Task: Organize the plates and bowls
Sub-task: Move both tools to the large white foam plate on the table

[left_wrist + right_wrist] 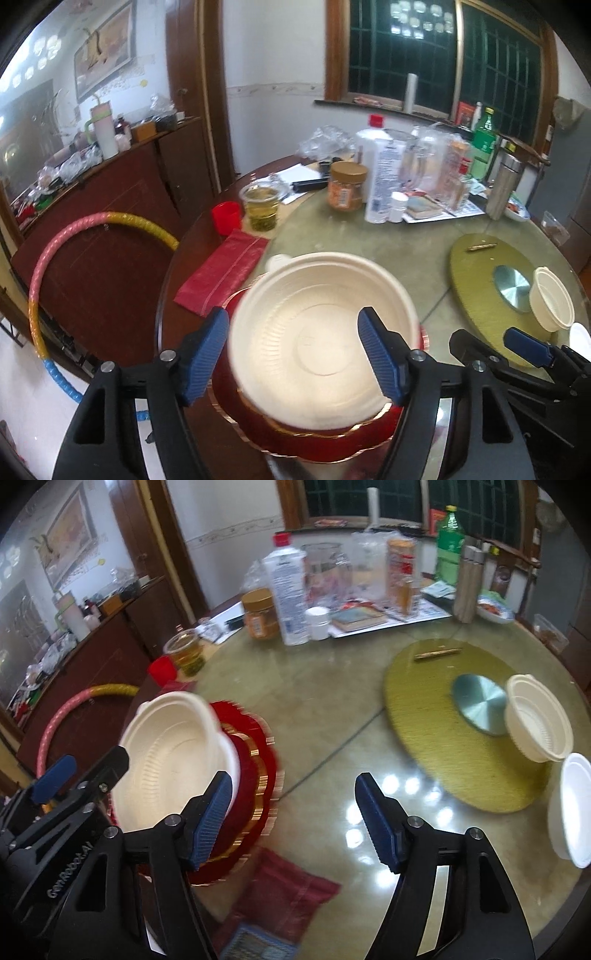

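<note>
Both grippers gape wide and empty: left gripper (295,354) straddles one white bowl (173,753) atop red scalloped plates (255,775), count unclear, while right gripper (291,819) faces two more white bowls, one (537,723) on the yellow turntable (424,709), one (572,808) beside it.

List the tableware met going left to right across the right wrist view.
Large white bowl → red plates → white bowl on the yellow turntable → white bowl at the right edge.

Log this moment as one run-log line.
left gripper: open around white ribbed plastic bowl | bowl on red gold-edged paper plate | right gripper: open, empty
</note>
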Demonstrator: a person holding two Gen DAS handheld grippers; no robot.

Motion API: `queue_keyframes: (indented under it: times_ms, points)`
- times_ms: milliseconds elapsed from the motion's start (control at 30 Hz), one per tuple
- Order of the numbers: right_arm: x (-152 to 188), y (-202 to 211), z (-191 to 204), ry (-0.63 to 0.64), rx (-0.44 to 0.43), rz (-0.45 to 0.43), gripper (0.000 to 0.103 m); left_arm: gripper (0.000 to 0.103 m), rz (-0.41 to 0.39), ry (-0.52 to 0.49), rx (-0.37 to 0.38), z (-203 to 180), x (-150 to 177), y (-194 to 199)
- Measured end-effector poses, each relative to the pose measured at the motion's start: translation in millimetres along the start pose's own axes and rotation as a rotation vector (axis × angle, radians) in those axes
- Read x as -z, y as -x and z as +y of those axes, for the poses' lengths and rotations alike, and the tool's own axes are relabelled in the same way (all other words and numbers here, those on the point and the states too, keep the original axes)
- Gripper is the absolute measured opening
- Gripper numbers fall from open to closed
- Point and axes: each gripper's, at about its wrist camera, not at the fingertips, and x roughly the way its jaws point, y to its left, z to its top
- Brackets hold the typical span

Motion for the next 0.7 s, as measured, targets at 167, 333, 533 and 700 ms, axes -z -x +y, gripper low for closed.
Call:
queue_keyframes:
  times_ms: [167, 333, 533, 700]
  points:
    - [2.3, 12.3, -38.2, -0.047, 0.087, -0.044, 0.080, 0.074, -0.009, -0.047, 0.056, -34.3, -1.8, 3.1]
    - [6.0, 23.2, -79.9, -0.104, 0.177, -0.061, 0.080, 0.075, -0.011, -0.121, 0.111, -81.8, 0.9, 3.9]
    - [11.4, 31.8, -130.6, -0.170, 0.252, -0.063, 0.080, 0.075, 0.022, -0.164, 0.180, -127.2, 4.5, -4.1]
    - [20.3, 34.9, -172.4, -0.246, 0.262, -0.049, 0.080, 0.077, 0.085, -0.177, 0.252, -162.4, 8.8, -19.5]
